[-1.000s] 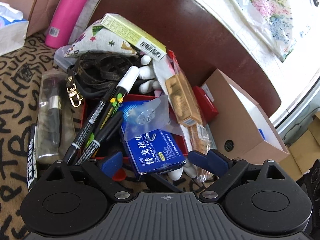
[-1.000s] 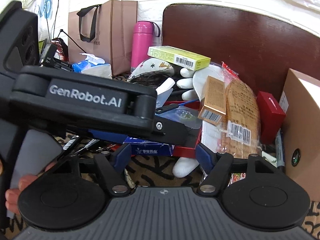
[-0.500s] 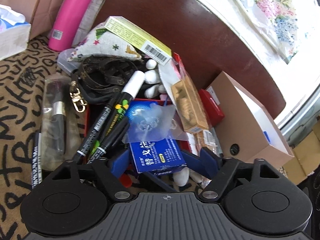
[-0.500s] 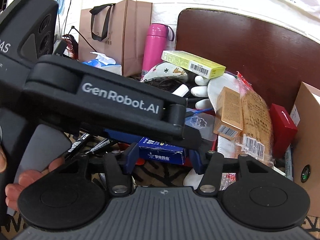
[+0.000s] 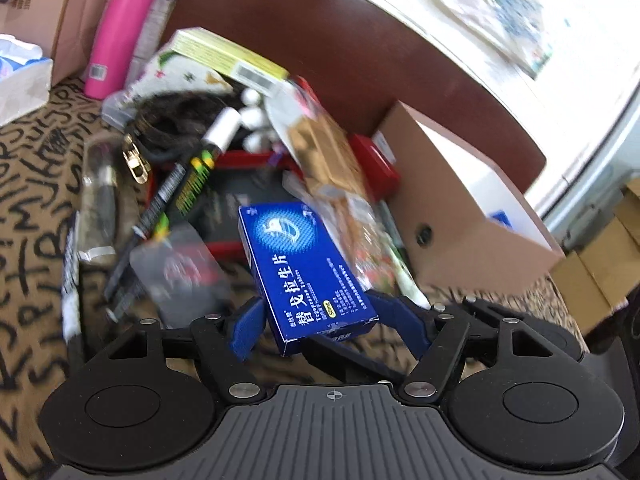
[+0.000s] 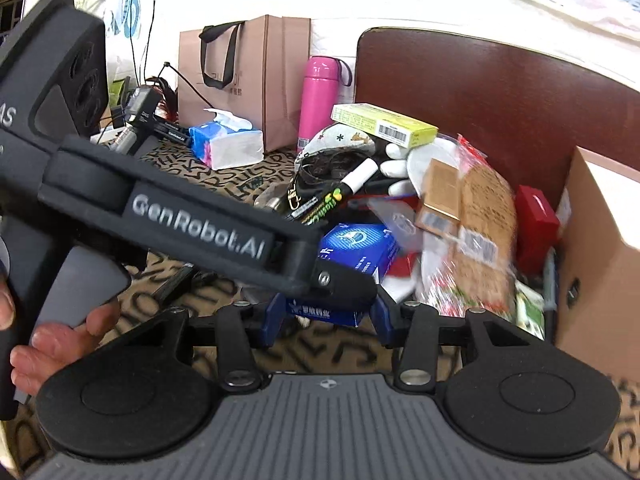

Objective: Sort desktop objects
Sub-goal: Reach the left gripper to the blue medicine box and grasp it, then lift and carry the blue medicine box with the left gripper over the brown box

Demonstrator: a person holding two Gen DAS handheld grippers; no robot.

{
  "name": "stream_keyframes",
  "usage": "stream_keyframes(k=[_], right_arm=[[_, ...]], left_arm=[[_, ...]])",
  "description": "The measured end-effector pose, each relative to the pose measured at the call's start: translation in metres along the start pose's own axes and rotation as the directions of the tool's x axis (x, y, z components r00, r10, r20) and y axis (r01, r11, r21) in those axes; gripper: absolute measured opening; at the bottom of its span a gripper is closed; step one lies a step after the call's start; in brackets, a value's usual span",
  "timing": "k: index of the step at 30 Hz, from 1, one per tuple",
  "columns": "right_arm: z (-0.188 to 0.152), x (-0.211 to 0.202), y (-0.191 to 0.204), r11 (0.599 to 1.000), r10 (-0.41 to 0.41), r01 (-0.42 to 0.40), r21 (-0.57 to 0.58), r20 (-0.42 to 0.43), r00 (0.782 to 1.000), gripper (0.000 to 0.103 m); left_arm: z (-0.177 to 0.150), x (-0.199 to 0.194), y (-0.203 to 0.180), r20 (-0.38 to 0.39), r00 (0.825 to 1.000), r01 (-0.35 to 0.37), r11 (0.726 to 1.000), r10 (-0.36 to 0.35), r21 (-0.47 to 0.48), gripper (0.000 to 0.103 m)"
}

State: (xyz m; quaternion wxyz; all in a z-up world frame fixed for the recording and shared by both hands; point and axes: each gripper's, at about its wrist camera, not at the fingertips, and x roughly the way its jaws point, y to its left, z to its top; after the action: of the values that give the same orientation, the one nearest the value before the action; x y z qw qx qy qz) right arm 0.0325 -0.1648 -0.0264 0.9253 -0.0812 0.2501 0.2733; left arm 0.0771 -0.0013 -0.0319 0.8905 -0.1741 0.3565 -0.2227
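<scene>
The blue medicine box (image 5: 304,270) is sitting clamped between both grippers: the left gripper (image 5: 316,322) is pinching its long sides, and the right gripper (image 6: 326,314), whose jaws have just been closing, is squeezing its near end, above the patterned tablecloth (image 5: 36,216) beside the clutter pile.

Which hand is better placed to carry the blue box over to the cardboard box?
Probably left. The left tongs grip the blue box across its width, lifted off the pile; the cardboard box sits just beyond. The right tongs only pinch its end.
</scene>
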Motion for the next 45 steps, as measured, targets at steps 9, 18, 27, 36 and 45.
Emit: stream_keyframes(k=[9,18,27,36,45], right_arm=[[-0.039,-0.048,-0.008,0.994,-0.082,0.084,0.071,-0.028,0.996,0.051],[-0.085,-0.076,-0.03,0.968,-0.101,0.125,0.216,-0.118,0.988,0.058],[-0.084,-0.067,-0.032,0.971,-0.122,0.142,0.193,-0.113,0.986,0.069],[-0.082,-0.065,-0.036,0.975,-0.12,0.139,0.172,-0.114,0.986,0.075],[-0.079,-0.053,-0.041,0.981,-0.095,0.111,0.161,-0.104,0.99,0.075]], left_arm=[[-0.043,0.016,-0.045,-0.147,0.987,0.072,0.996,-0.065,0.047,0.081],[-0.064,0.027,-0.077,-0.222,0.967,0.156,0.978,-0.123,0.136,0.084],[-0.053,0.047,-0.075,-0.203,0.977,0.092,0.984,-0.06,0.15,0.09],[-0.049,0.057,-0.082,-0.247,0.966,0.123,0.972,-0.071,0.202,0.088],[-0.044,0.063,-0.079,-0.269,0.961,0.123,0.971,-0.065,0.204,0.079]])
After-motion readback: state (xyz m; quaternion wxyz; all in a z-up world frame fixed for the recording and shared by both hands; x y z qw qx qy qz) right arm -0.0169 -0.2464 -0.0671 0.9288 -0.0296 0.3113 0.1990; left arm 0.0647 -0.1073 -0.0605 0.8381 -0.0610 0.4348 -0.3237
